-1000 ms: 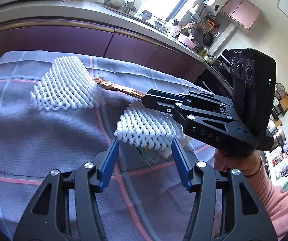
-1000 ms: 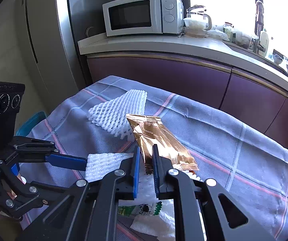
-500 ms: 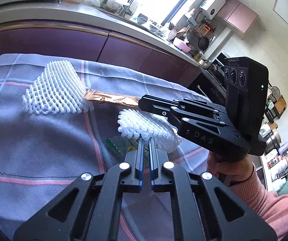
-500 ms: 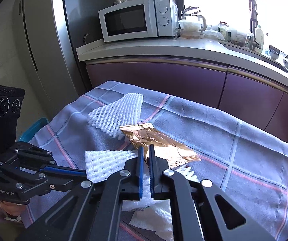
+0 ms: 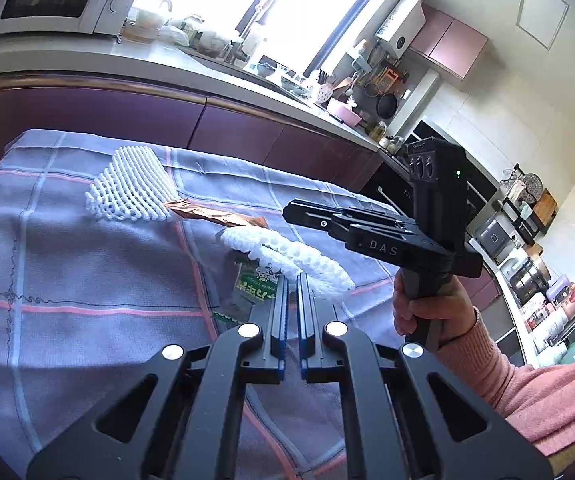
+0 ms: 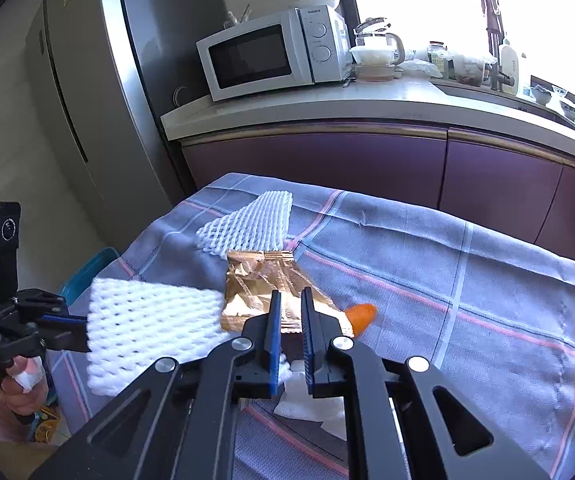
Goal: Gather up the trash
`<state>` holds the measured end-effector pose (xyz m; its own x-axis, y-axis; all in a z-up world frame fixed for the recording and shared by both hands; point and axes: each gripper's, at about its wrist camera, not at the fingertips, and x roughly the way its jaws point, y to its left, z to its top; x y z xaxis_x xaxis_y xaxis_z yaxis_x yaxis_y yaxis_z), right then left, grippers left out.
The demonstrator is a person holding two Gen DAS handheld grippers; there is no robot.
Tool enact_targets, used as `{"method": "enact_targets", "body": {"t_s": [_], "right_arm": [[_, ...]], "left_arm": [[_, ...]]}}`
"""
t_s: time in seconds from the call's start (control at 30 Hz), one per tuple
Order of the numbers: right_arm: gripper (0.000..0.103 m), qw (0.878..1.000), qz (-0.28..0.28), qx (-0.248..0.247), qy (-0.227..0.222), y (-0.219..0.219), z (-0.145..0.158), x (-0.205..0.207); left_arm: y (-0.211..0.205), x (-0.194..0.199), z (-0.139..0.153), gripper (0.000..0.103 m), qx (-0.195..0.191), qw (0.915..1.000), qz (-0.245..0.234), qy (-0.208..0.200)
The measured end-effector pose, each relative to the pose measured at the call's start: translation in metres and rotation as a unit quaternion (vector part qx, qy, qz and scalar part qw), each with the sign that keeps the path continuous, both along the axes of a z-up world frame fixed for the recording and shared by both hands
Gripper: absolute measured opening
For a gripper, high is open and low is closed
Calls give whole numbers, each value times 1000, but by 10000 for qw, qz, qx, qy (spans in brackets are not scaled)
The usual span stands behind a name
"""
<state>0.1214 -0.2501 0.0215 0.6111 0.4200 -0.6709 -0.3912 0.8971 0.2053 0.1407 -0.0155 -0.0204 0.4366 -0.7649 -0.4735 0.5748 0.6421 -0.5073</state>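
Two pickups in hand at once, so mid-collection by the look of it. Left gripper (image 5: 292, 285): clamped on the edge of the near net (image 6: 151, 320), seemingly lifted off the cloth (image 6: 427, 248). Right gripper (image 6: 290, 300): jaws just eased apart a little with the wrapper (image 6: 259, 280) between them, apparently pinched, its crumpled end raised off the cloth. Next, probably: firm up the right-hand pinch, then swing both loads over to the blue tub (image 6: 87, 270) low beside the table's left edge and let go there; likely slip risk with the thin foil. Counted: two nets, one held and the far net (image 6: 249, 226) lying flat just behind the wrapper; one wrapper; one green packet (image 5: 256, 285); one orange scrap (image 6: 361, 314) just right of the right gripper; one wad of tissue (image 6: 307, 398) beneath that gripper.
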Motion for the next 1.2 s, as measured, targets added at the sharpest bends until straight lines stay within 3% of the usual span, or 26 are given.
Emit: {"method": "enact_targets", "body": {"t_s": [0.27,0.4,0.63,0.7,0.83,1.0,1.2], "right_arm": [[25,9995,115,264,163,3,-9,-18],[39,9974,286,512,429,9,-20,-31],[43,9937,291,641,871,22,-48,-39],[40,9925,290,723,940,25,-52,-39],[13,9898,383,885,1052,29,-54,-43],[6,9879,511,1014,1061,36,-50,-57],[6,9837,790,1244,1032,52,-41,-77]], "left_arm": [[50,-36,5,5,-154,9996,245,-5],[72,-53,2,5,-253,9989,388,34],[103,-77,-3,5,-306,9974,643,84],[111,-83,-2,5,-300,9971,700,52],[119,-95,2,5,-253,9962,829,-23],[131,-106,9,5,-262,9949,965,-96],[145,-119,15,5,-257,9932,1116,-193]]}}
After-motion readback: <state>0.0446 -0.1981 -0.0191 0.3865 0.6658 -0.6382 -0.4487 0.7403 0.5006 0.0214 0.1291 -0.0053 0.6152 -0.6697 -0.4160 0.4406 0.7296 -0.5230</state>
